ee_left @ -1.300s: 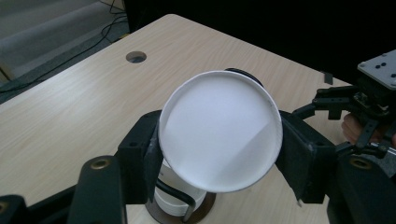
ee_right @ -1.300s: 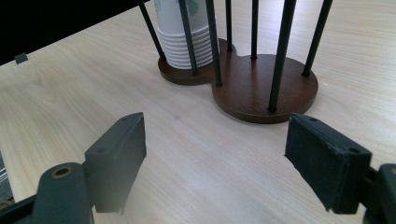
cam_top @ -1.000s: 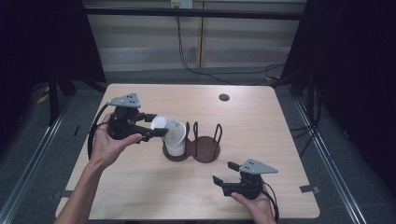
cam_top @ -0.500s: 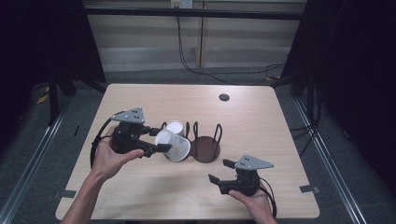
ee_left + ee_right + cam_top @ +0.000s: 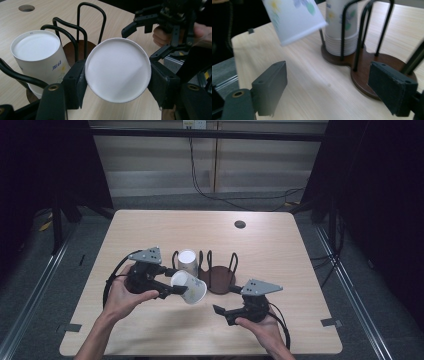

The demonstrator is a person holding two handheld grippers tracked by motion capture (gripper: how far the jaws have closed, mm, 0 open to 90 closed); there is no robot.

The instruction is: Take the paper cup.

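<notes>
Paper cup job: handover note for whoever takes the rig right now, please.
Left tool: shut on the paper cup, pads on its sides, cup lying on its side in the air, base toward the tool's camera.
Right tool: open, nothing between the jaws, which have just been opening; low over the table, in front of the cup holder.
Cup stack: upside down in the holder's left bay; right bay is free.
Done: one cup is off the stack and clear of the wire hoops.
Left: probably pass the cup to the right tool or set it down; the destination isn't clear yet.
</notes>
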